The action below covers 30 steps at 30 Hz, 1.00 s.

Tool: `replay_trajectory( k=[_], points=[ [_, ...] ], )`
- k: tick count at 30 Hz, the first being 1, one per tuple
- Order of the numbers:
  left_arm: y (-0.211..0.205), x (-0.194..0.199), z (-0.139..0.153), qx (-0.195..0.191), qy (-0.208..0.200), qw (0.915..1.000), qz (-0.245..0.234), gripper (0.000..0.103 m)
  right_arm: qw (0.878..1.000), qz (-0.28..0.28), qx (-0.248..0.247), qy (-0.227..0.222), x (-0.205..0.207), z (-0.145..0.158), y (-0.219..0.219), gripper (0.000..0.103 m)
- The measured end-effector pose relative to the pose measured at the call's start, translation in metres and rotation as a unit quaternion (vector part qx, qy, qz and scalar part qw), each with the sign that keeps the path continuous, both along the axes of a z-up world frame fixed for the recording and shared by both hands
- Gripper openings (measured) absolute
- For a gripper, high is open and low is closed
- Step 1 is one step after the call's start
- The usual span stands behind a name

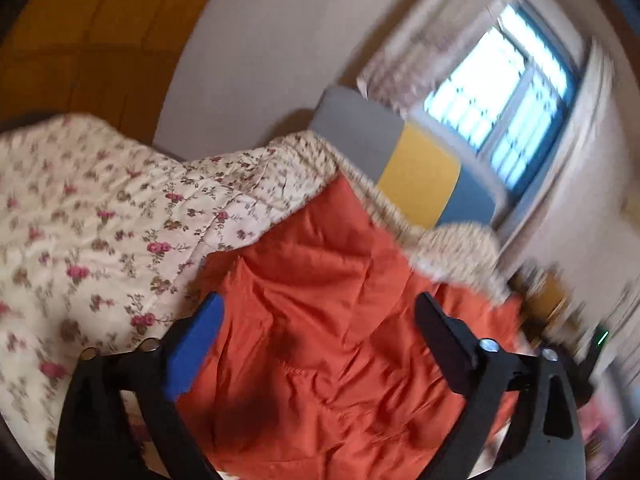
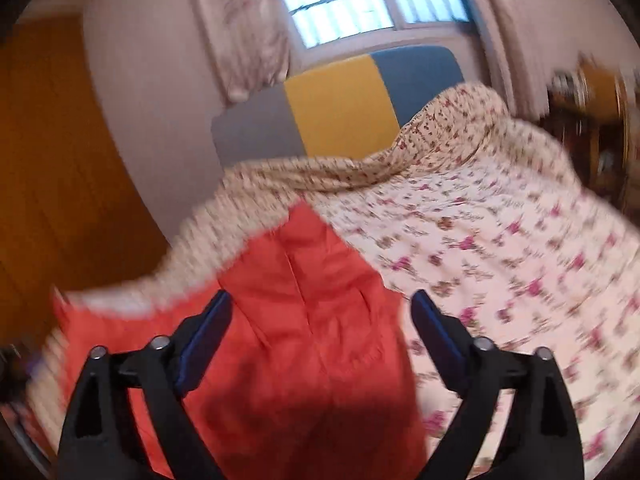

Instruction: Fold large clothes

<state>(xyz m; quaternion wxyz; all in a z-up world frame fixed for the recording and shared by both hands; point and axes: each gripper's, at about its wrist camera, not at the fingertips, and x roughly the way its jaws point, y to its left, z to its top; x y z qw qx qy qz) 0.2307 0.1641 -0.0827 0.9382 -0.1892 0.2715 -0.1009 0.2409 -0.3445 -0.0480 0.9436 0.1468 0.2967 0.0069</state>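
Below, spread over a bed: an orange garment (image 1: 320,320), thin and smooth-woven, heavily creased, with a stitched seam running down its middle in the right wrist view (image 2: 296,280). Lying on a cream quilt (image 1: 80,220) printed with small pink roses and brown leaves, puffy and stitched in panels, bunched up along the edge near the headboard (image 1: 400,160). Padded headboard in three upright blocks: grey, mustard yellow, blue, with rounded corners. Behind it a barred window (image 1: 512,92) and pale patterned curtains (image 2: 248,32). Plain pale wall (image 1: 260,40) and an orange-brown wooden panel (image 2: 52,160) to one side. Much motion blur at the margins of both views.

Left gripper (image 1: 320,320) spread wide, nothing between the black fingers, one faced with a blue pad; poised over the crumpled orange cloth, contact not clear. Right gripper (image 2: 320,320) likewise spread wide and holding nothing, dark blue pads on both fingers, hanging over the seamed part of the garment, with the quilt (image 2: 500,240) just beside its right finger.
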Motion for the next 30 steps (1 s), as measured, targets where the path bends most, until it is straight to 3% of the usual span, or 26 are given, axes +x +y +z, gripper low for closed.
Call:
replay_trajectory(
  k=[2,5,7,9,10,11,12,13,17,21,26,28,30],
  points=[
    [0.000,0.005,-0.012,0.026,0.016,0.9994,0.016,0.097,0.999,-0.012,-0.016,0.033,0.003,-0.016,-0.005,0.097],
    [0.020,0.007,-0.043,0.025,0.054,0.9969,0.052,0.097,0.995,-0.021,0.057,0.076,0.004,-0.049,-0.034,0.099],
    [0.036,0.010,-0.067,0.002,0.092,0.9942,0.057,0.097,0.990,-0.009,0.097,0.106,0.008,-0.074,-0.047,0.099],
    [0.046,0.017,-0.091,-0.045,0.129,0.9902,0.031,0.097,0.982,0.019,0.133,0.133,0.015,-0.096,-0.052,0.099],
    [0.048,0.020,-0.104,-0.081,0.144,0.9862,0.010,0.097,0.977,0.030,0.158,0.138,0.017,-0.104,-0.053,0.093],
    [0.049,0.021,-0.109,-0.104,0.145,0.9839,-0.004,0.097,0.970,0.044,0.188,0.145,0.019,-0.111,-0.053,0.077],
    [0.047,0.019,-0.110,-0.115,0.137,0.9838,-0.014,0.094,0.961,0.055,0.229,0.148,0.021,-0.120,-0.053,0.067],
    [0.044,0.018,-0.109,-0.115,0.130,0.9845,-0.028,0.077,0.954,0.056,0.253,0.149,0.020,-0.124,-0.053,0.059],
    [0.029,0.009,-0.105,-0.092,0.139,0.9840,-0.064,0.050,0.953,0.075,0.253,0.148,0.008,-0.117,-0.049,0.035],
    [0.025,-0.017,-0.097,-0.077,0.139,0.9838,-0.084,0.046,0.953,0.090,0.241,0.158,-0.021,-0.106,-0.049,0.033],
    [0.022,-0.055,-0.092,-0.074,0.138,0.9842,-0.083,0.050,0.954,0.081,0.240,0.159,-0.059,-0.095,-0.051,0.034],
    [0.026,-0.068,-0.091,-0.074,0.138,0.9855,-0.064,0.054,0.957,0.073,0.233,0.159,-0.074,-0.090,-0.051,0.042],
    [0.031,-0.081,-0.085,-0.079,0.136,0.9866,-0.043,0.056,0.965,0.041,0.210,0.152,-0.085,-0.081,-0.053,0.059]
  ],
)
